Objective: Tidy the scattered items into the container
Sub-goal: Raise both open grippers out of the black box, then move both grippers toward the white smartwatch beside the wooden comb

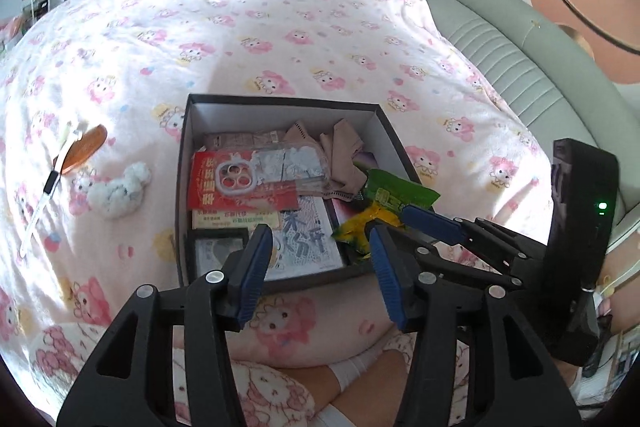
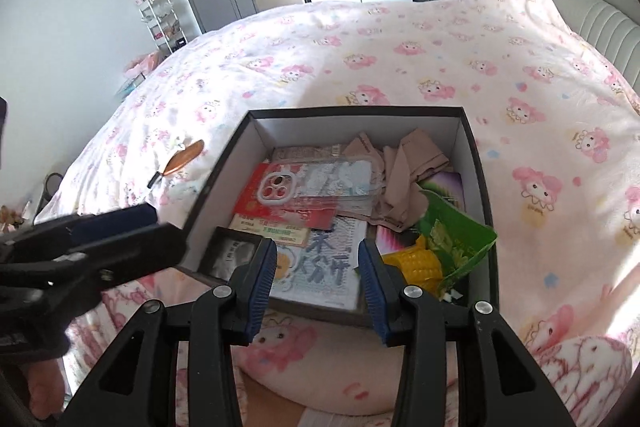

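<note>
We hold both grippers at the box's near edge. Our left gripper gapes empty; so does the right gripper. Left of the box lie the plush toy, comb and pen, its long axis running away from us, nearest our left gripper.

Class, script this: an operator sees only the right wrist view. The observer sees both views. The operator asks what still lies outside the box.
Operator: Left of the box I can make out only a brown oval item. Is anything else there?
Observer: Yes. A white plush toy lies on the bedspread, between the brown oval item and the box.
Operator: Anything more?
Observer: A long white stick with a black band, perhaps a pen, lies across the brown item's far end and runs toward the camera.
</note>
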{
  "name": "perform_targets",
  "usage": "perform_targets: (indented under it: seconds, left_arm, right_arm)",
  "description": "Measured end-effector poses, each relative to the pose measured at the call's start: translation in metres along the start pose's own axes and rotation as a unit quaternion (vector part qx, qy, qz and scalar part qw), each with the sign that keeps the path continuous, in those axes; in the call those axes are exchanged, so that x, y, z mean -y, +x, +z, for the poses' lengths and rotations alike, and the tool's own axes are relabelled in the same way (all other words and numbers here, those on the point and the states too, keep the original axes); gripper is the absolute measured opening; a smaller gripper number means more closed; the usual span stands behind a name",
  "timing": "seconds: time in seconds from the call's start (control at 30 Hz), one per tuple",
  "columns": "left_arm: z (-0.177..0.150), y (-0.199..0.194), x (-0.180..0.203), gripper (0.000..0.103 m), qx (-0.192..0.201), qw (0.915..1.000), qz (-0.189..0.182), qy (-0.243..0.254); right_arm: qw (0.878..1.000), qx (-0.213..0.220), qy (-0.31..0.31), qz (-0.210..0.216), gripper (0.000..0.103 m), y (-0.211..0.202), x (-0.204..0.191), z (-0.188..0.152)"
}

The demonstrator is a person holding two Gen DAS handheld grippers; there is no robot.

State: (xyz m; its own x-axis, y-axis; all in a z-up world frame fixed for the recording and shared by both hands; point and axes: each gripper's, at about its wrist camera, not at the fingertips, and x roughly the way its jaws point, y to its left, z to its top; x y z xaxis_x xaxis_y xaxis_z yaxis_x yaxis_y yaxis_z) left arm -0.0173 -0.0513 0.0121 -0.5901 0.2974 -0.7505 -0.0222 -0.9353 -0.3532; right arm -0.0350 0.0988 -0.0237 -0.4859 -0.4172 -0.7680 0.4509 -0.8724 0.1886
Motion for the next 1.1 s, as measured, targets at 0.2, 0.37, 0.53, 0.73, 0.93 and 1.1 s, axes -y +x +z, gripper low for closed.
perform_targets:
  seconds: [0.2, 0.37, 0.53, 0.73, 0.93, 1.1]
  left_arm:
    - [-0.011, -0.018, -0.012, 0.051, 0.004, 0.9998, -0.015, -0.011]
    - [-0.018, -0.036, -0.026, 0.051, 0.021, 0.9996, -0.002, -0.02]
    - [-0.026, -0.054, -0.058, 0.051, 0.034, 0.9975, -0.03, -0.055]
    - [-0.038, -0.075, -0.105, 0.051, 0.05, 0.9943, -0.003, -0.094]
    - [-0.051, -0.095, -0.151, 0.05, 0.067, 0.9893, 0.012, -0.129]
    - [-0.058, -0.094, -0.194, 0.05, 0.071, 0.9857, 0.014, -0.152]
  right_arm:
    - [1.0, -0.006, -0.007, 0.021, 0.04, -0.007, -0.026, -0.005]
    - [0.999, -0.003, -0.031, 0.018, 0.04, -0.009, -0.053, -0.005]
    - [0.998, 0.011, -0.064, 0.014, 0.04, -0.009, -0.084, -0.002]
    - [0.995, -0.003, -0.087, 0.042, 0.04, 0.008, -0.123, 0.004]
    - [0.989, -0.013, -0.109, 0.098, 0.04, 0.031, -0.171, 0.014]
    - [0.984, -0.034, -0.138, 0.107, 0.04, 0.059, -0.209, 0.02]
